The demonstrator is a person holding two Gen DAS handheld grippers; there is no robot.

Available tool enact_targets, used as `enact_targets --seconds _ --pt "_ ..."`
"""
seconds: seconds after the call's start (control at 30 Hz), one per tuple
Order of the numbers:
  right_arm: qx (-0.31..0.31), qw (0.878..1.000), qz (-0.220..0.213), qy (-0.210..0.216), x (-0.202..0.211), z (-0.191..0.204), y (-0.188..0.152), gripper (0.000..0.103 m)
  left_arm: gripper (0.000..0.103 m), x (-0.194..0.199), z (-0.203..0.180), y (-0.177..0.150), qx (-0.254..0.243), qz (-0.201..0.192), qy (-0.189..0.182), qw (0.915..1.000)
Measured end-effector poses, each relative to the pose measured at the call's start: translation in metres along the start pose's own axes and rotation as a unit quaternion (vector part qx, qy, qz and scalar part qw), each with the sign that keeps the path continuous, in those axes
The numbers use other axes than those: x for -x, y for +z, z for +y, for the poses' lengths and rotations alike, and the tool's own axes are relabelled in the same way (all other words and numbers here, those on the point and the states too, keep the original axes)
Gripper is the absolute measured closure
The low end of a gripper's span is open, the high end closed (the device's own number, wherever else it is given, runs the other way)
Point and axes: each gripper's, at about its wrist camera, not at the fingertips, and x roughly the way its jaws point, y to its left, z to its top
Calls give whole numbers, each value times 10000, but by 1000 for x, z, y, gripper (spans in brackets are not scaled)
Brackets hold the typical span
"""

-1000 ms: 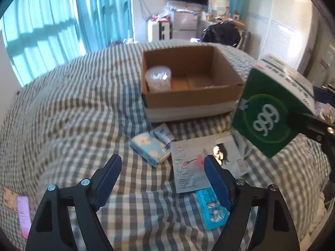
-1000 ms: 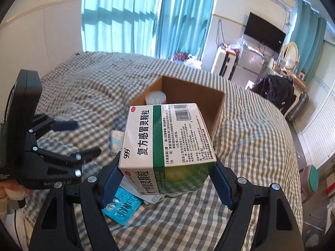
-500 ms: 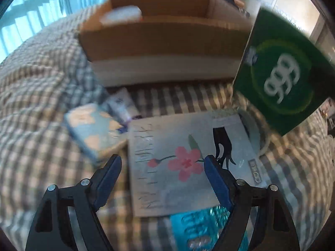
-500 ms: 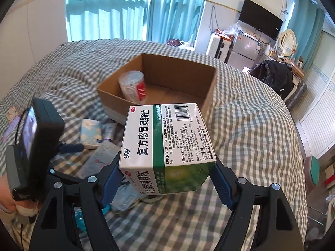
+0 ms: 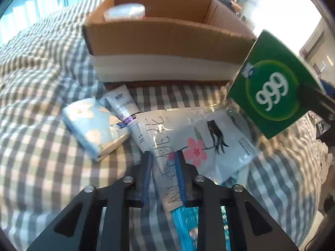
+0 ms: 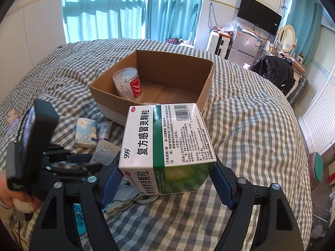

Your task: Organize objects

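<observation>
My left gripper (image 5: 164, 165) is shut on the near corner of a flat grey packet with a pink flower (image 5: 194, 138), which lies on the checked bedspread. My right gripper (image 6: 167, 177) is shut on a white and green 999 medicine box (image 6: 167, 142) and holds it in the air, near the front right of an open cardboard box (image 6: 159, 71). The medicine box also shows in the left wrist view (image 5: 272, 98). A clear tub with a red label (image 6: 128, 83) stands inside the cardboard box.
A blue floral tissue pack (image 5: 94, 125) and a white tube (image 5: 125, 108) lie left of the packet. A turquoise blister pack (image 5: 188, 223) lies under my left gripper. A white cable (image 6: 134, 200) lies below the medicine box. Furniture and curtains stand beyond the bed.
My left gripper has dropped toward the bed and closed from wide open onto the flower packet. My right gripper has carried the medicine box closer to the cardboard box.
</observation>
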Motion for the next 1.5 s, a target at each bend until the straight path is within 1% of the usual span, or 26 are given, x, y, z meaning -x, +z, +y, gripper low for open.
enact_targets --seconds 0.03,0.07,0.3,0.5,0.53,0.6,0.7,0.83,0.87,0.93,1.1,1.17,1.27,1.33,1.4,1.5 --pt "-1 10000 -3 2 2 1 0 26 100 6 -1 -1 -45 -71 76 9999" --pt "5 10000 -16 6 6 4 0 26 100 13 -2 -3 -107 -118 142 9998" --pt "136 9996 -241 -87 37 19 7 26 103 71 -9 -4 -220 -649 26 9976" --pt "232 9983 -503 -177 71 29 16 26 103 125 -23 1 -492 -1216 113 9913" --pt "241 9981 -542 -180 76 30 18 26 103 128 -27 11 -521 -1265 129 9905" --pt "267 9976 -614 -200 85 32 21 26 103 145 -26 21 -563 -1410 210 9882" --pt "310 9966 -729 -227 98 36 27 26 103 167 -30 30 -612 -1567 311 9853" --pt "253 9959 -859 -136 108 35 35 26 103 185 -28 46 -666 -1718 409 9820" --pt "220 9957 -893 -123 110 33 40 26 103 189 -28 53 -666 -1732 374 9819" --pt "199 9953 -942 -117 112 32 47 26 103 200 -29 68 -654 -1828 429 9800" --pt "126 9941 -1076 -83 110 23 82 26 103 223 -35 115 -769 -2105 537 9731" --pt "85 9938 -1098 -122 102 18 99 26 103 223 -36 133 -814 -2158 583 9713" --pt "10 9939 -1094 -137 83 11 123 26 103 208 -35 160 -877 -2109 676 9712" --pt "-81 9942 -1060 -139 63 5 135 26 103 184 -30 175 -860 -1987 699 9738" --pt "-152 9948 -992 -148 44 -1 142 26 103 160 -21 187 -800 -1820 634 9780" --pt "-181 9963 -830 -147 10 -7 146 26 103 120 -13 199 -815 -1597 739 9810"
